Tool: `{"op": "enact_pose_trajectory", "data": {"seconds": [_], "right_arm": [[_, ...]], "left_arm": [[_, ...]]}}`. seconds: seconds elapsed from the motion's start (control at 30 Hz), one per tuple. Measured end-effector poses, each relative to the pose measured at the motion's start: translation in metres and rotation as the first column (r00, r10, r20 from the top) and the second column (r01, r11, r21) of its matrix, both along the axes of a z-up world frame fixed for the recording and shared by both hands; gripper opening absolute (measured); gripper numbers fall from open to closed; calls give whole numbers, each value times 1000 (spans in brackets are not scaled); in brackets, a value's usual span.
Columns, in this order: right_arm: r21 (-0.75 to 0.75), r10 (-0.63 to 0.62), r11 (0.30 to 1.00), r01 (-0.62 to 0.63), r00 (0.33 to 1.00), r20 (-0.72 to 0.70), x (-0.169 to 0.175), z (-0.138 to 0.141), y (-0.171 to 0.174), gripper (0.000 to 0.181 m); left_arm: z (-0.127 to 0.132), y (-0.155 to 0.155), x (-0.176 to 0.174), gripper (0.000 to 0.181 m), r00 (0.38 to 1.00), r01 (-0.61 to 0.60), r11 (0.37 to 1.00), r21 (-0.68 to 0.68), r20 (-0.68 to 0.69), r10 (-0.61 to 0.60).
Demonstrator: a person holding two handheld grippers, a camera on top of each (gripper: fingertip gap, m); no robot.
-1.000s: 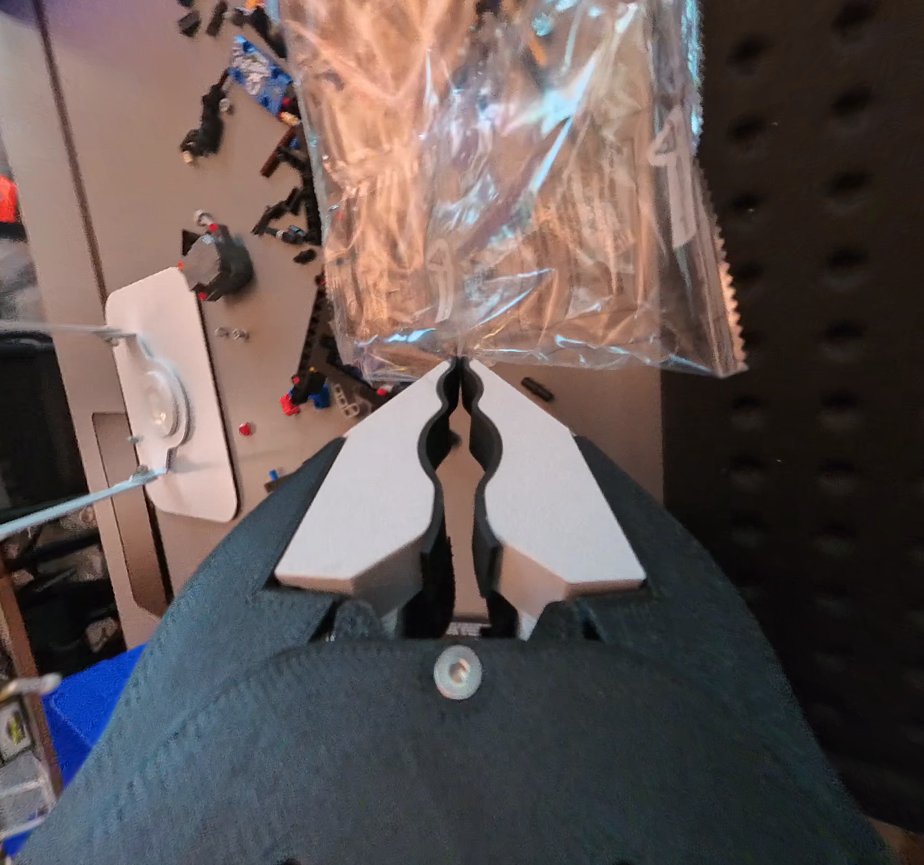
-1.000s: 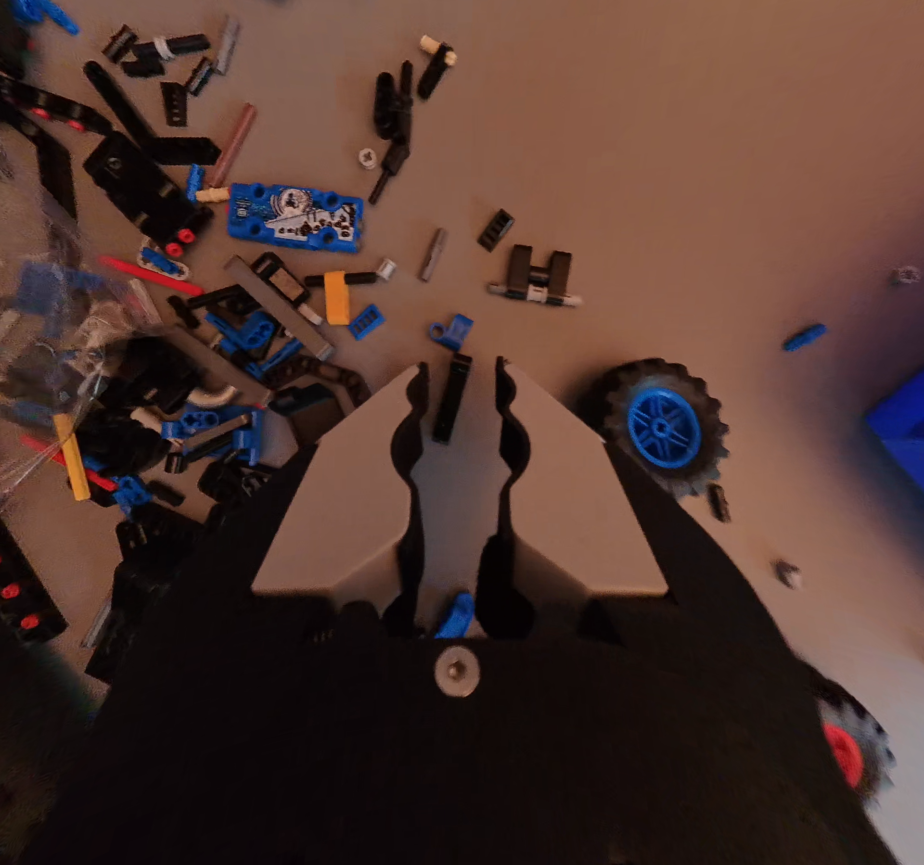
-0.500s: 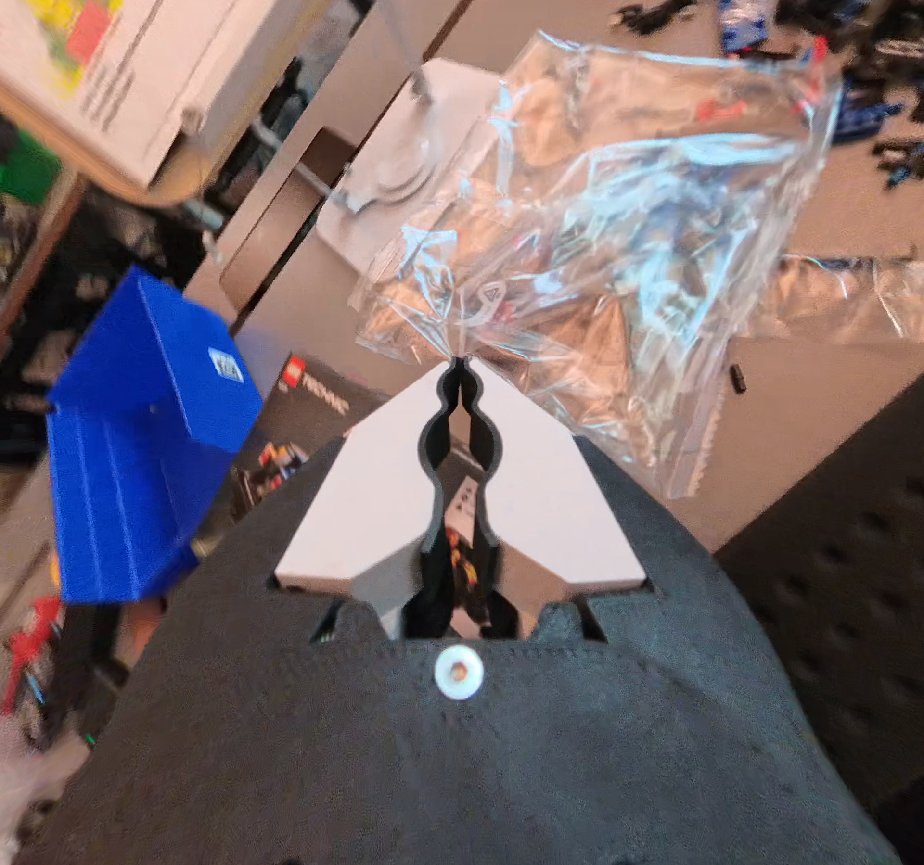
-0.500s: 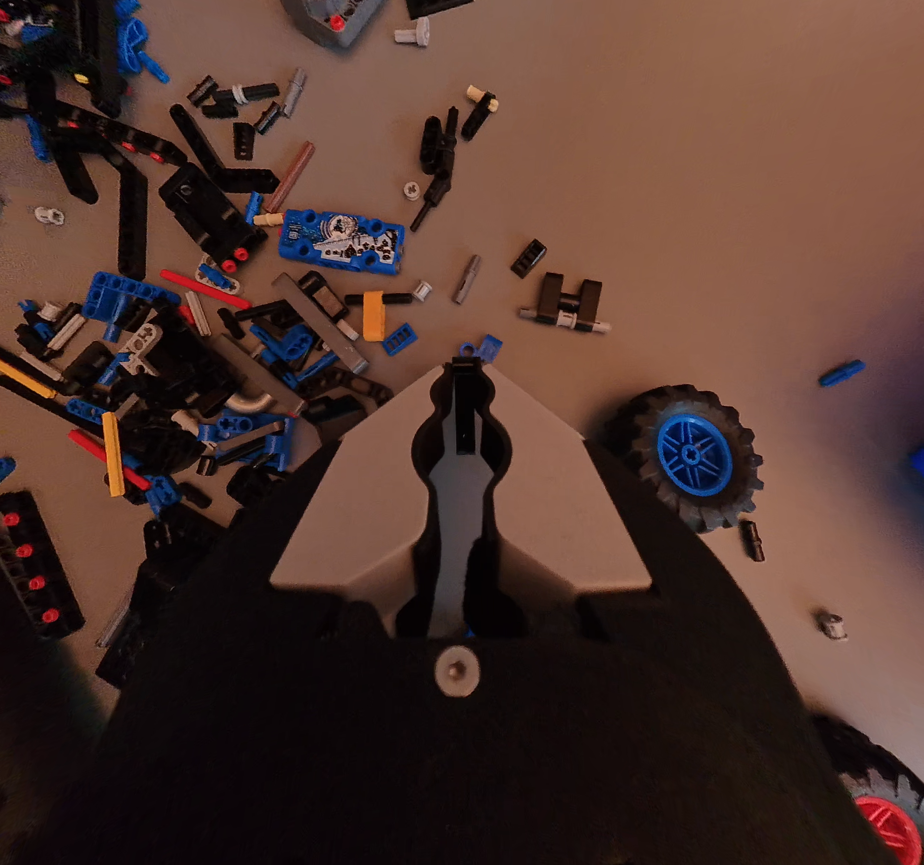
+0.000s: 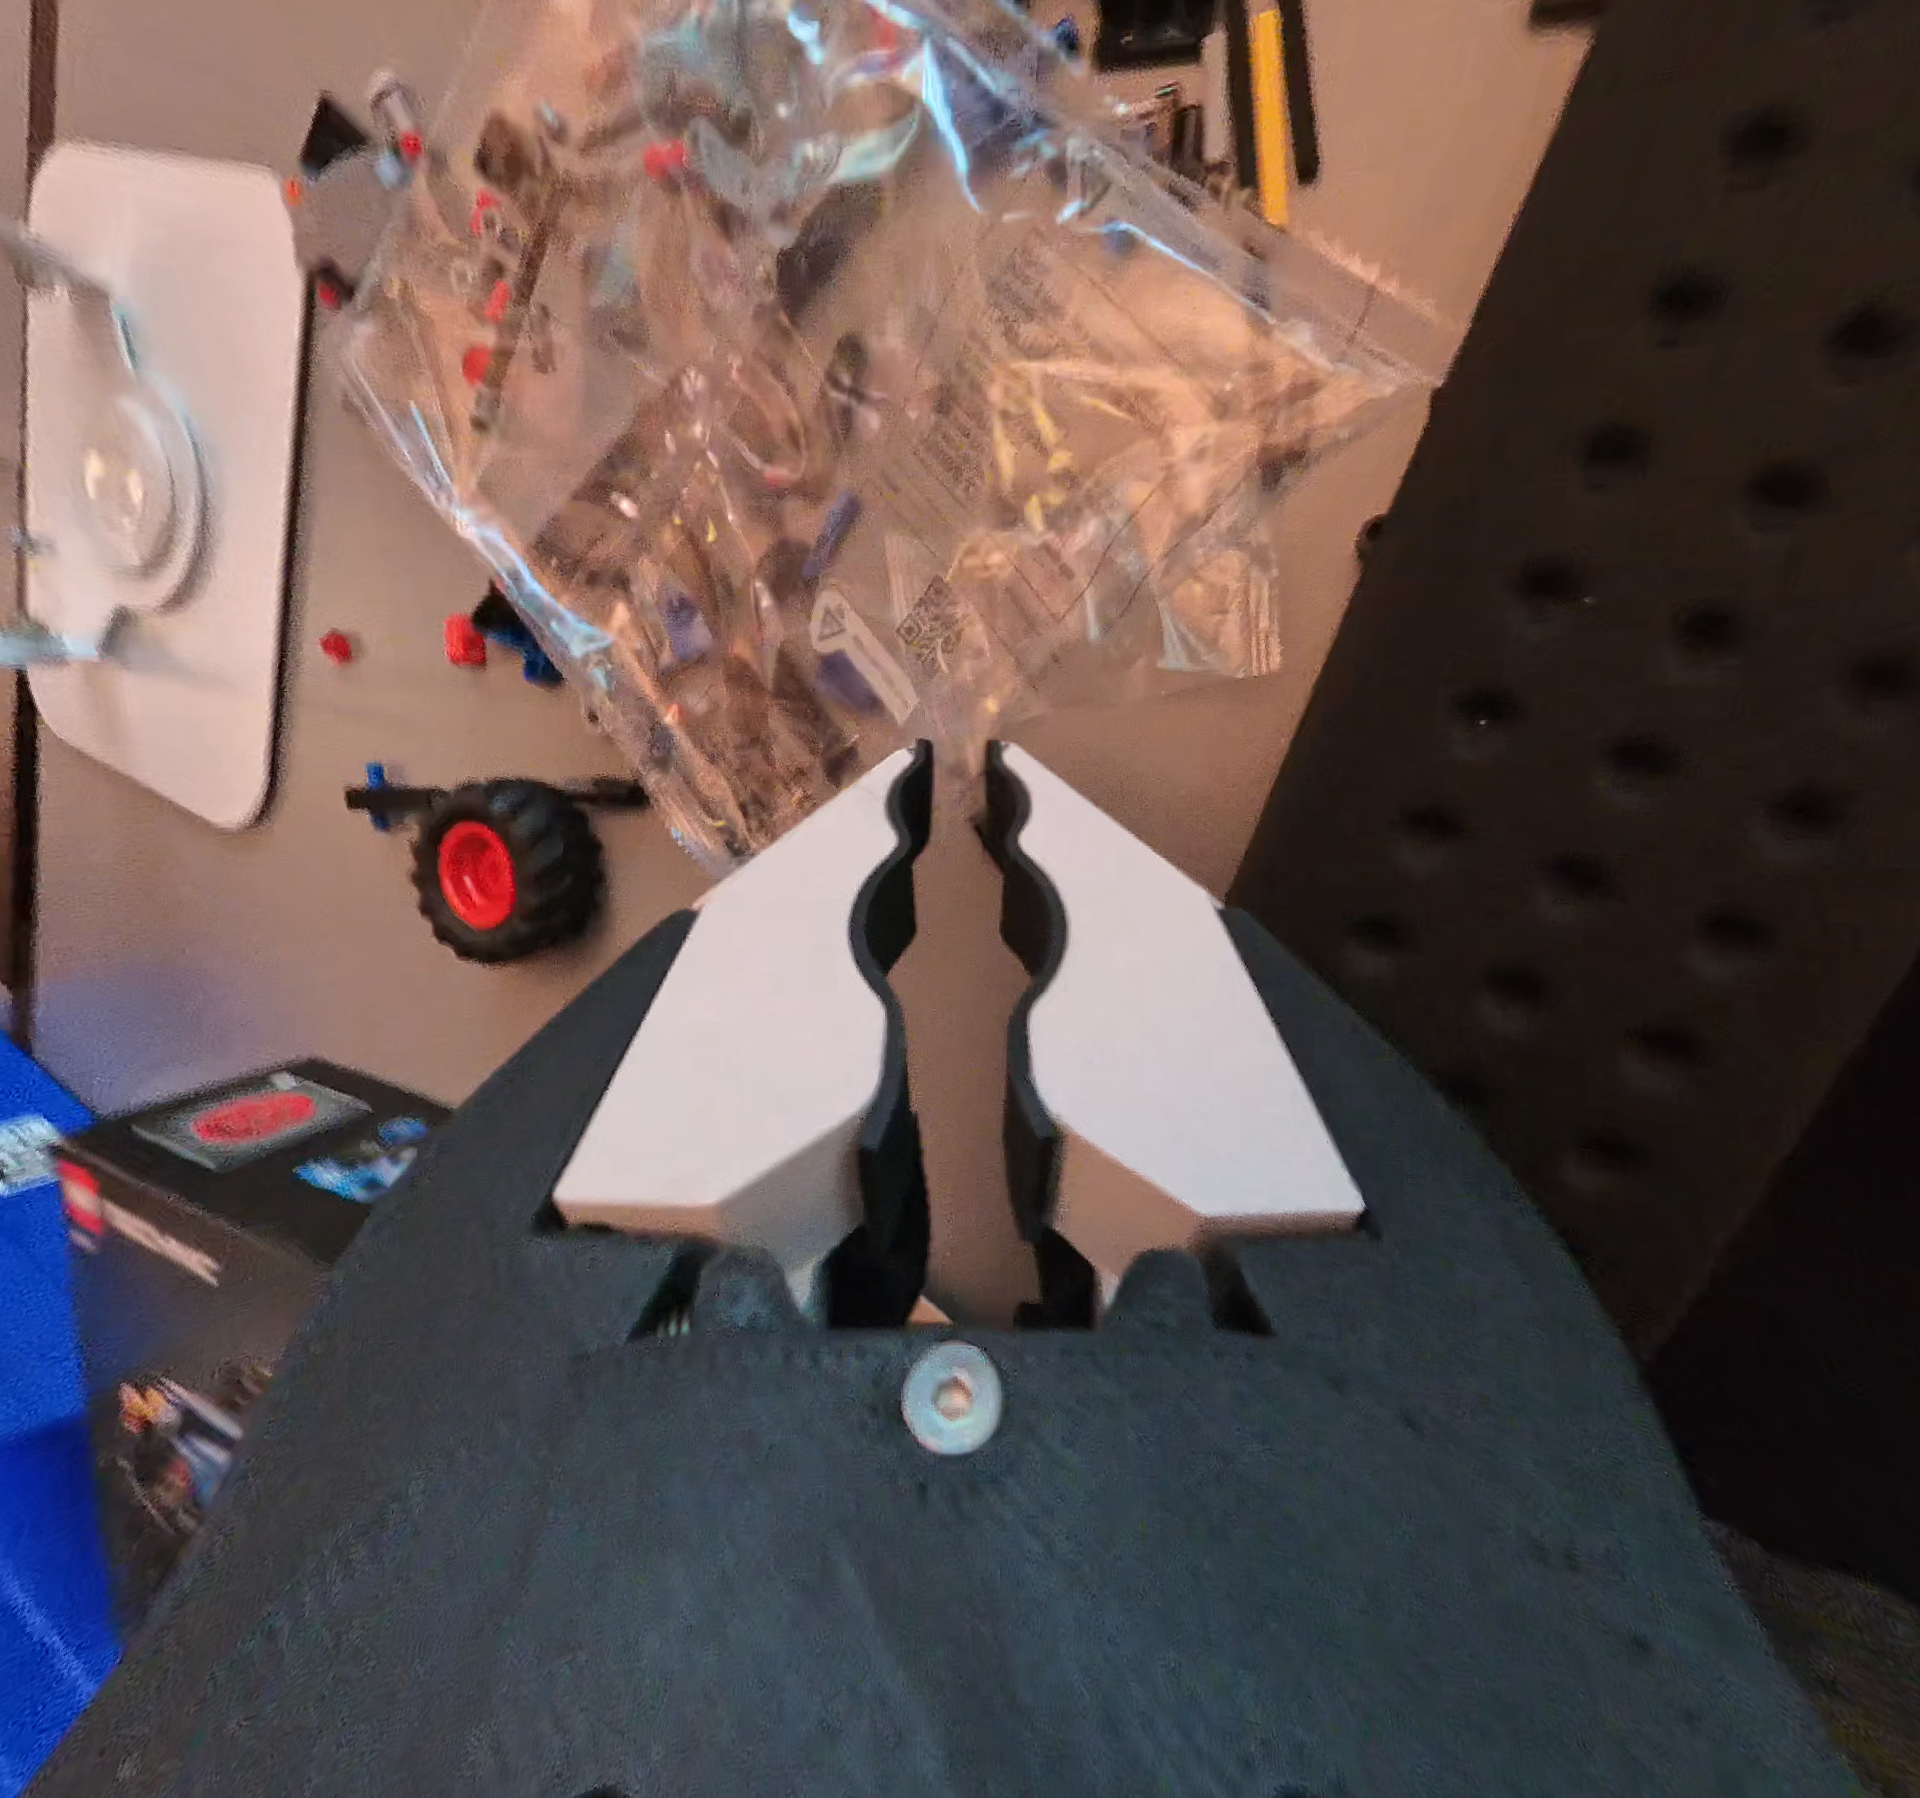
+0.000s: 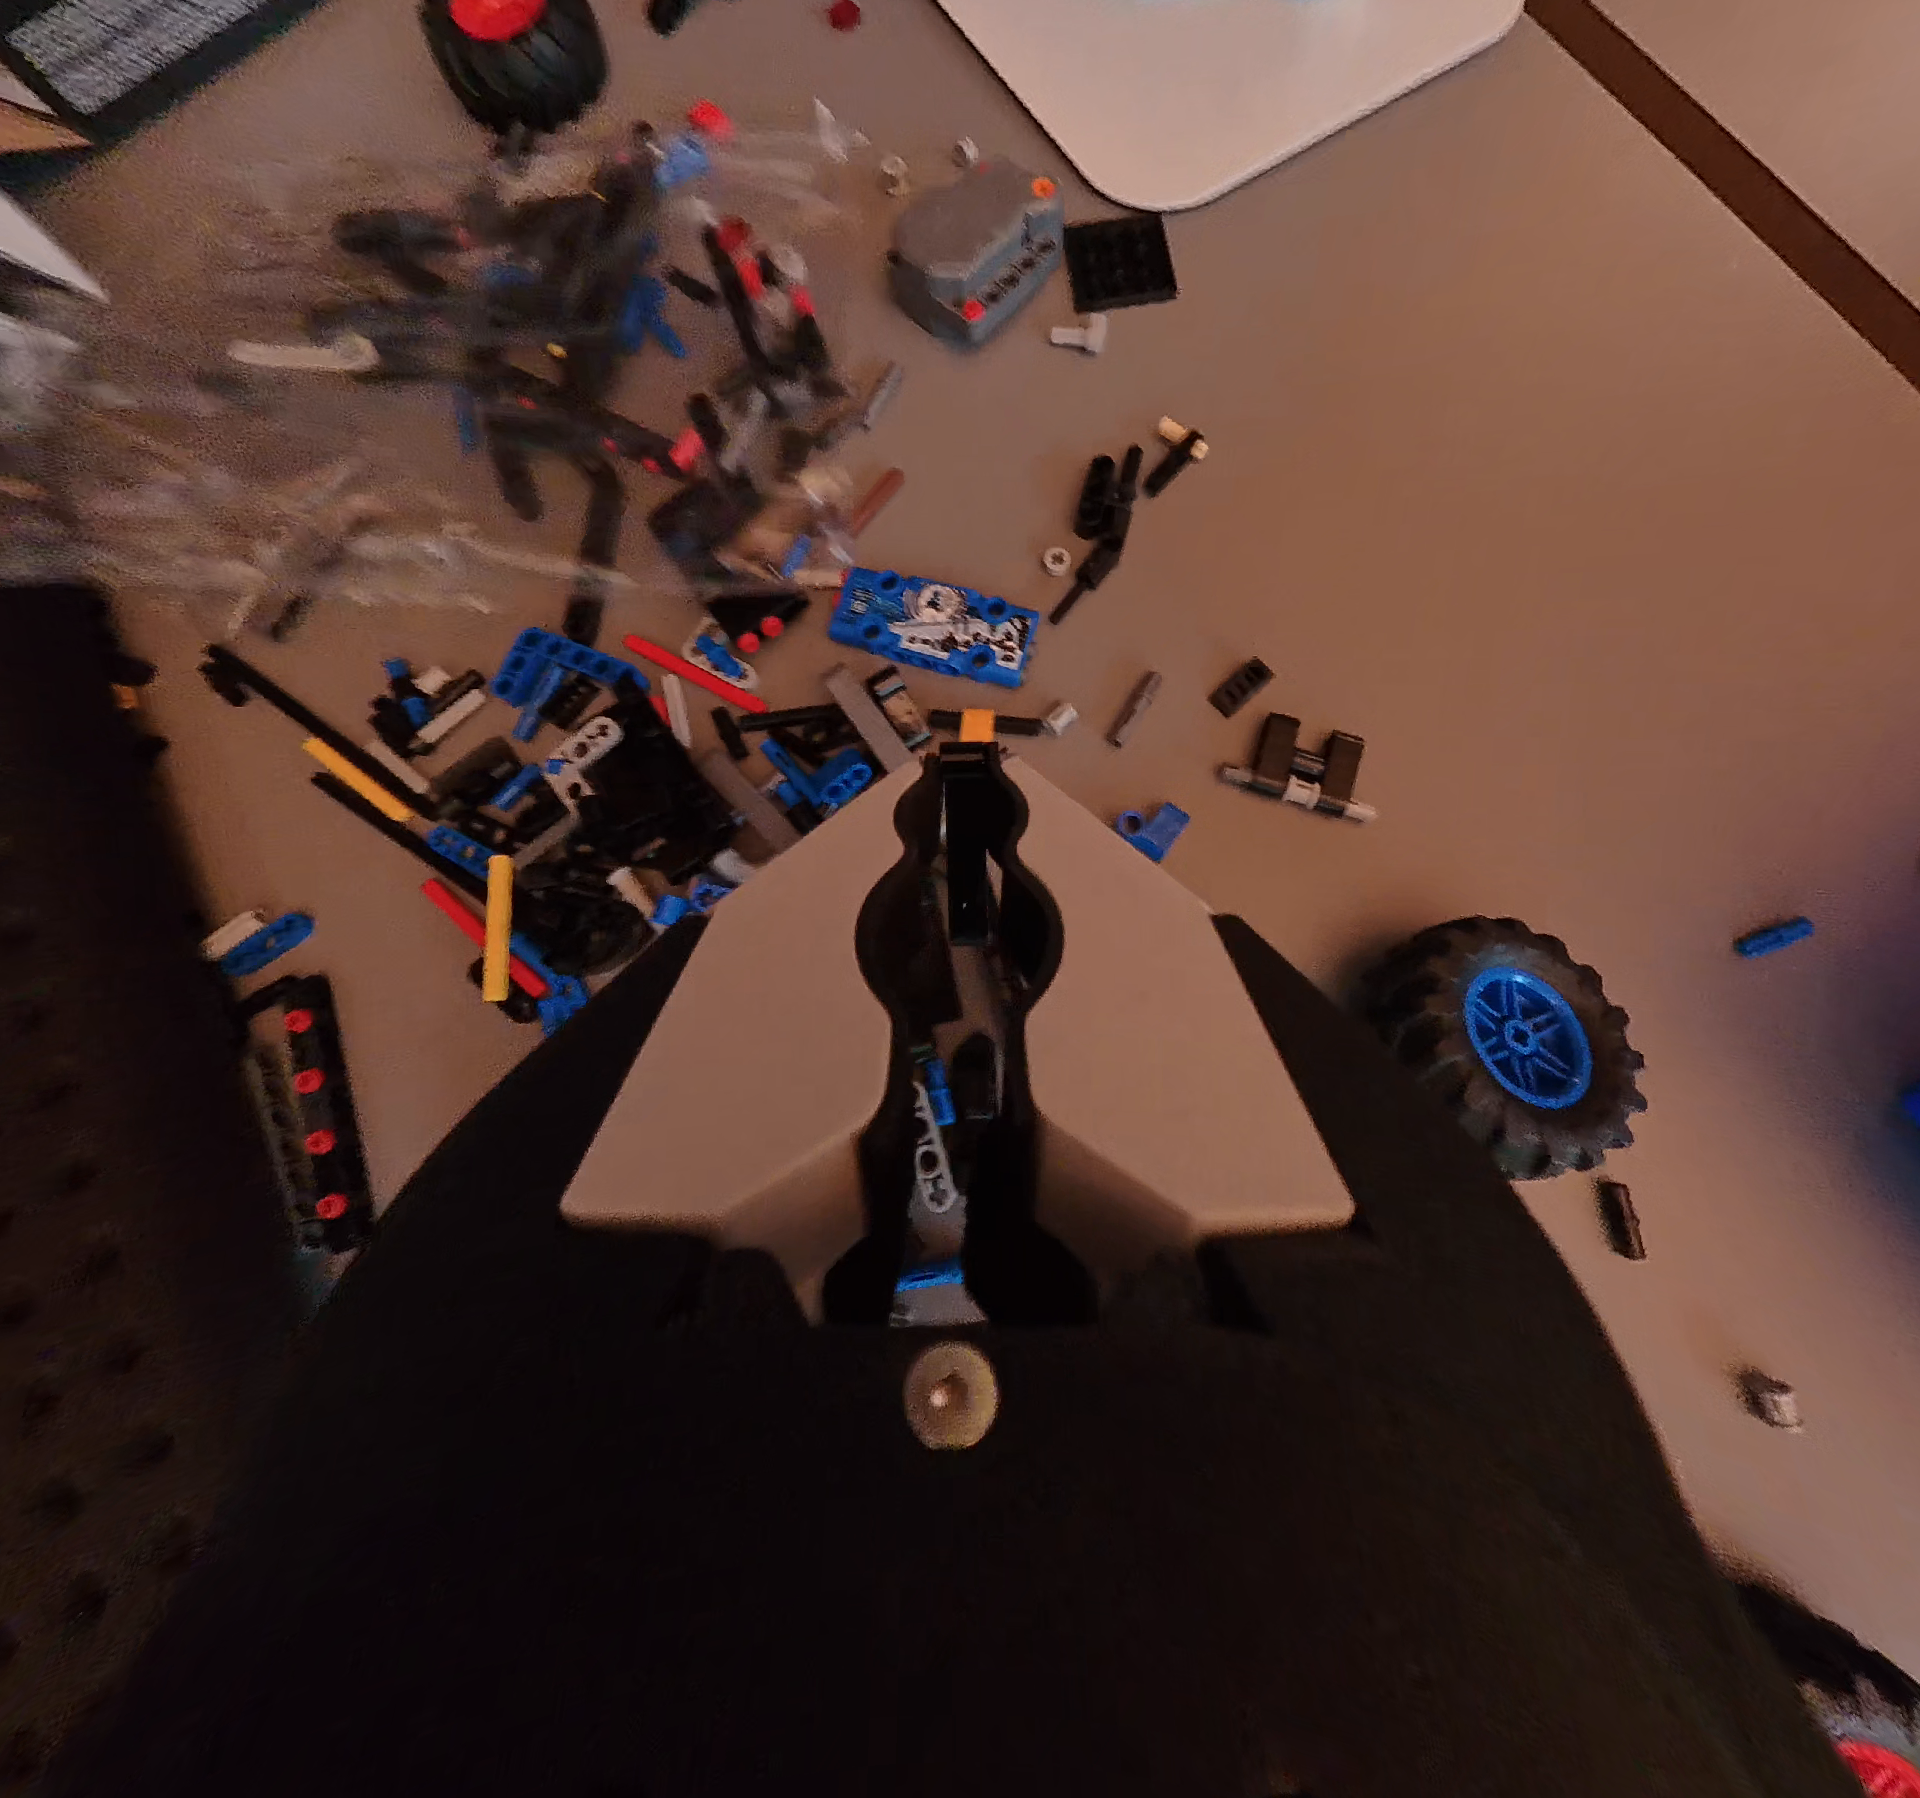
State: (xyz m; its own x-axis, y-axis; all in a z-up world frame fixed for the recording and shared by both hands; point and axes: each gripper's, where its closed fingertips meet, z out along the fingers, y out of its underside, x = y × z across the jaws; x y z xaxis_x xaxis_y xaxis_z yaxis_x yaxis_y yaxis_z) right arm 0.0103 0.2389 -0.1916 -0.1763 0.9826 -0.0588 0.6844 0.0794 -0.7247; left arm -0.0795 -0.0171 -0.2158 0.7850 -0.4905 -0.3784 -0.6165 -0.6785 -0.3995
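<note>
In the left wrist view, one white pad [image 5: 156,460] lies at the left edge of the tabletop [image 5: 208,938]. Right of it sits one tyre with a red hub [image 5: 506,867]. The left tool [image 5: 957,756] stands slightly open, a narrow gap between its tips, gripping nothing. One clear plastic bag [image 5: 883,377] spreads just above and beyond the tips; whether its lower edge touches them cannot be told. A black perforated panel [image 5: 1662,657] fills the right side.

In the right wrist view, a heap of small blue, black, red and yellow building pieces [image 6: 582,792] lies at the left. The right tool [image 6: 966,766] is closed on one black bar-shaped piece [image 6: 964,844] that runs back between its fingers. Beyond it lies one blue printed plate [image 6: 933,624], and farther back one grey block [image 6: 977,252]. One tyre with a blue hub [image 6: 1512,1042] sits to the right.
</note>
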Motion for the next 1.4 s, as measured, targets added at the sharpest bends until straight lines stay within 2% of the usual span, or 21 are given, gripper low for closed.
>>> {"op": "enact_pose_trajectory", "data": {"seconds": [0.07, 0.13, 0.17, 0.23, 0.27, 0.33, 0.47, 0.57, 0.63, 0.77, 0.9, 1.03, 1.1, 1.2, 1.3, 1.4], "right_arm": [[-10, 19, 1000, -19, 999, -27, 2, 7, -7, 6], [-6, 30, 1000, -30, 999, -38, 4, 9, -12, 5], [-5, 35, 999, -36, 999, -41, 4, 10, -14, 6], [-10, 46, 999, -46, 998, -47, 4, 10, -17, 5], [-12, 49, 999, -50, 998, -48, 3, 10, -18, 5], [-17, 58, 998, -59, 997, -49, 2, 9, -20, 5], [-19, 65, 998, -66, 997, -48, 3, 6, -21, 6], [-38, 68, 997, -71, 996, -61, 4, 8, -22, 5], [-53, 73, 996, -78, 995, -75, 5, 10, -23, 5], [-94, 117, 987, -131, 982, -148, 6, 31, -41, 5], [-122, 226, 956, -266, 936, -270, 6, 67, -88, 6], [-110, 363, 893, -437, 842, -400, 2, 99, -150, 6], [-53, 413, 883, -466, 826, -383, -8, 93, -171, 6], [9, 488, 866, -500, 840, -239, -20, 58, -184, 6], [45, 462, 887, -460, 878, -126, -32, 32, -174, 5], [106, 459, 886, -451, 886, -61, -38, 19, -166, 5]], "left_arm": [[7, 7, 8, 17, 996, 86, 996, 28, -8, -86], [11, 11, 11, 36, 985, 165, 986, 30, -46, -163], [13, 14, 5, 40, 977, 193, 981, 32, -102, -189], [8, 14, -5, 59, 956, 238, 971, -26, -169, -239], [7, 17, -10, 59, 945, 261, 965, -39, -194, -264], [2, 20, -19, 48, 936, 291, 954, -75, -187, -300], [-5, 23, -29, 0, 924, 333, 935, -125, -154, -350], [-5, 23, -24, 0, 941, 317, 939, -136, -79, -329], [-1, 30, -18, 0, 955, 286, 954, -91, -56, -292], [2, 35, -4, 0, 980, 198, 979, -59, 31, -196], [9, 48, 3, 0, 984, 110, 993, -37, 145, -104], [16, 61, 13, 0, 965, 46, 999, -23, 259, -38], [22, 65, 18, 0, 955, 26, 1000, -15, 295, -20], [34, 72, 26, 0, 921, 3, 1000, 9, 389, -6], [40, 74, 34, 0, 882, -8, 1000, 13, 471, 1], [45, 74, 41, 0, 843, -1, 1000, 15, 538, -7]]}}
